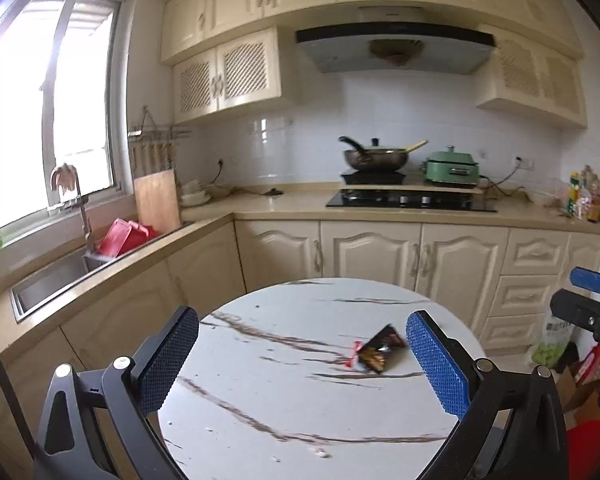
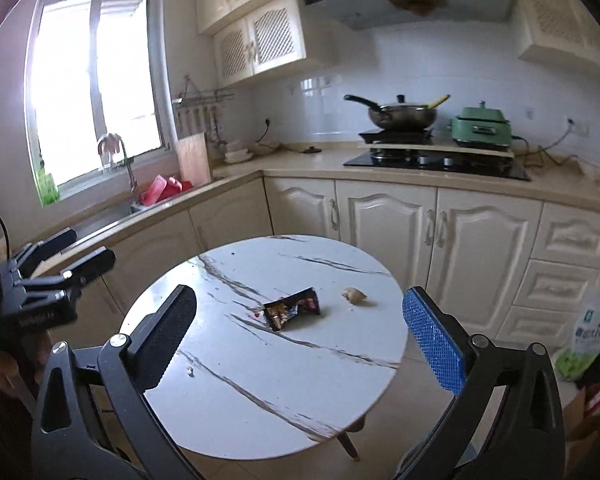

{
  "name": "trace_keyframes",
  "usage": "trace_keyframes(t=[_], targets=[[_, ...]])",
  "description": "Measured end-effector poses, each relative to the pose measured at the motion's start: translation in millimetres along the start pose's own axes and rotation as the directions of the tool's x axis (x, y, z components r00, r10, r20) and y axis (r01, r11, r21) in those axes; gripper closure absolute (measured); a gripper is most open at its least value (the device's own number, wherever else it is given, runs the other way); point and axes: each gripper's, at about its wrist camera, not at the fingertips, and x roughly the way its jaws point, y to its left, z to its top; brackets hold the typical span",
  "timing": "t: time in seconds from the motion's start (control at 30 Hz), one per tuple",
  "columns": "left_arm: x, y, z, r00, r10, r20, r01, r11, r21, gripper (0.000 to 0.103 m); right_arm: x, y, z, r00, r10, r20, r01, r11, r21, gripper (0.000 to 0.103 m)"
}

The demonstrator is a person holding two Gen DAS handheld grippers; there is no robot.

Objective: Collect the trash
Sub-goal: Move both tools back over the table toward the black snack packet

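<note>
A crumpled dark snack wrapper lies on the round white marble table; it also shows in the right wrist view near the table middle. A small tan scrap lies to its right. A tiny crumb and small bits lie nearer the front. My left gripper is open and empty above the table, the wrapper just inside its right finger. My right gripper is open and empty, held back from the table. The left gripper also shows at the left of the right wrist view.
Cream kitchen cabinets stand behind the table. A sink with red items is at the left, a stove with a wok and a green cooker at the back. Bags and a box sit on the floor at the right.
</note>
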Motion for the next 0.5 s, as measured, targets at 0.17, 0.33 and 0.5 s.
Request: trace_keyframes(t=[0.17,0.33,0.5], targets=[[35.3,16.5,1.9,0.991,-0.088,-0.100,0.083,0.995,-0.054,0.001,35.8,10.4,4.4,0.999,-0.013,-0.052,0.011,0.999,-0.033,0.000],[75.2,7.9,7.4,0.973,-0.137,-0.185,0.137,0.990,-0.014,0.001,73.0,2.4,4.0,0.993,-0.056,-0.109,0.049,0.997,-0.065,0.000],[129.5,-29.6,8.5,0.958,-0.114,-0.265,0.150,0.981,0.122,0.001,118.3,-21.8,-1.3,0.976,-0.117,-0.183,0.107,0.992,-0.065,0.000]])
